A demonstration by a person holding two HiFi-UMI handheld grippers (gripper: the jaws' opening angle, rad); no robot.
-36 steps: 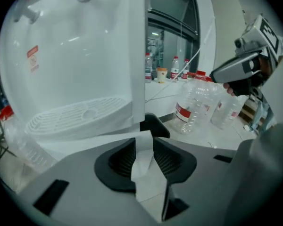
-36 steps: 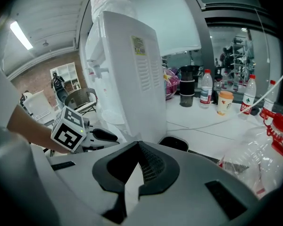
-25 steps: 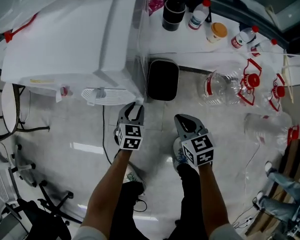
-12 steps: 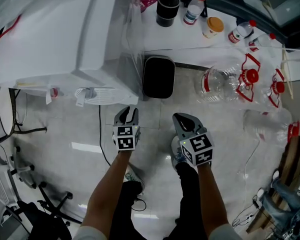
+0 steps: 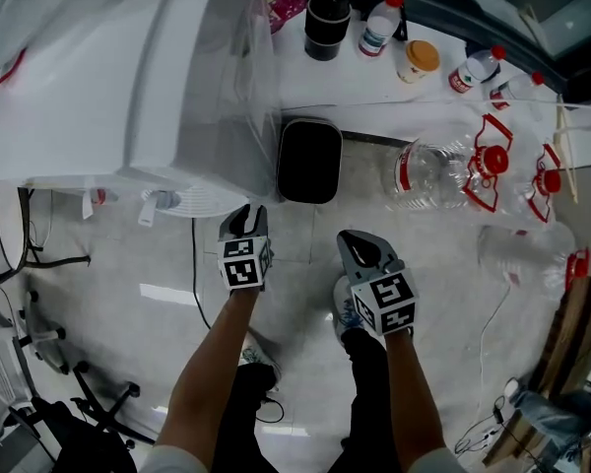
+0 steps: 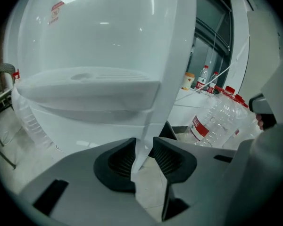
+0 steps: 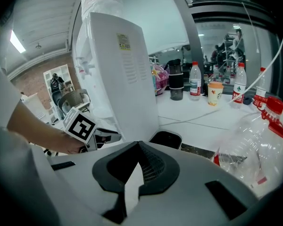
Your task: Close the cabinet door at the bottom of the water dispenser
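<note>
The white water dispenser [image 5: 128,77] fills the upper left of the head view, wrapped in clear plastic. Its bottom cabinet door cannot be made out from above. My left gripper [image 5: 248,215] points at the dispenser's lower front corner, just under the drip tray [image 5: 177,200]. In the left gripper view a white edge of the dispenser [image 6: 174,69] runs down into the gap of that gripper [image 6: 144,149], whose jaws have just been opening and do not press on it. My right gripper [image 5: 360,247] hangs to the right, shut on nothing [image 7: 139,147].
A black bin [image 5: 308,161] stands on the floor right of the dispenser. Large clear water bottles [image 5: 443,170] lie further right. A white ledge [image 5: 374,87] behind carries cups and small bottles. A black chair base [image 5: 69,402] is at lower left; a cable [image 5: 199,274] crosses the floor.
The left gripper has rolled and shifted a little left and down toward the dispenser's lower corner. The right gripper has stayed where it was.
</note>
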